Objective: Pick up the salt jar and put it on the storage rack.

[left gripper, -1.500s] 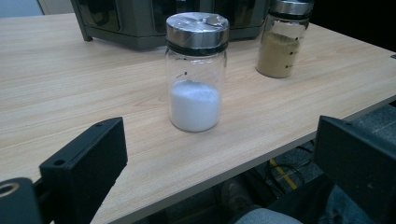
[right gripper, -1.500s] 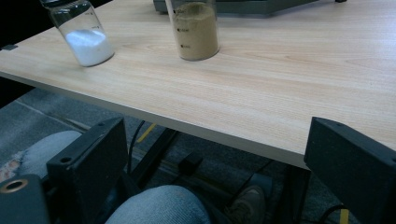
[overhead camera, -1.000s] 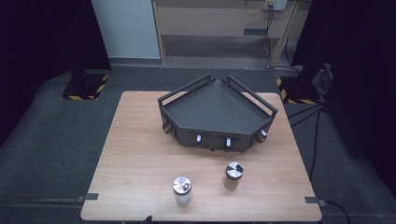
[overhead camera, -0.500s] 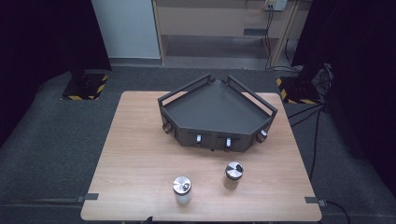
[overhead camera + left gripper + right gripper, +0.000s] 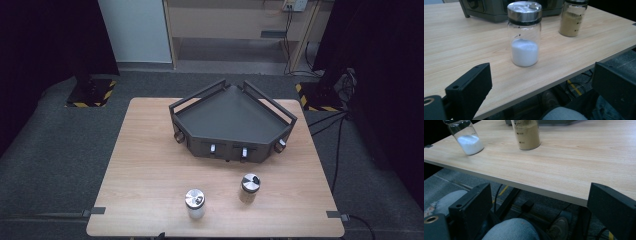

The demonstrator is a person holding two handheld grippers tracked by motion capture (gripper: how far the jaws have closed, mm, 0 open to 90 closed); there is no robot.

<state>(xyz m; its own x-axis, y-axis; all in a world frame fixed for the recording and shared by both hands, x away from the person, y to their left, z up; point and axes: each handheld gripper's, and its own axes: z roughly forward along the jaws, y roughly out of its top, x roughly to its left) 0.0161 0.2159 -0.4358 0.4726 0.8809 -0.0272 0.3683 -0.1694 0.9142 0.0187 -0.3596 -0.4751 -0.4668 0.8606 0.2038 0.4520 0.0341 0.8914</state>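
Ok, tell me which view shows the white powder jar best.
The left gripper view: the white powder jar stands whole and close. The high view shows mostly its metal lid from above; the right gripper view cuts off its top.

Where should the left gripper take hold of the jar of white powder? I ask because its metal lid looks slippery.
Probably on the clear glass body of the jar of white powder, below the metal lid. It stands upright on the table, straight-walled, facing the open left gripper, so a level approach from the table's near edge suits.
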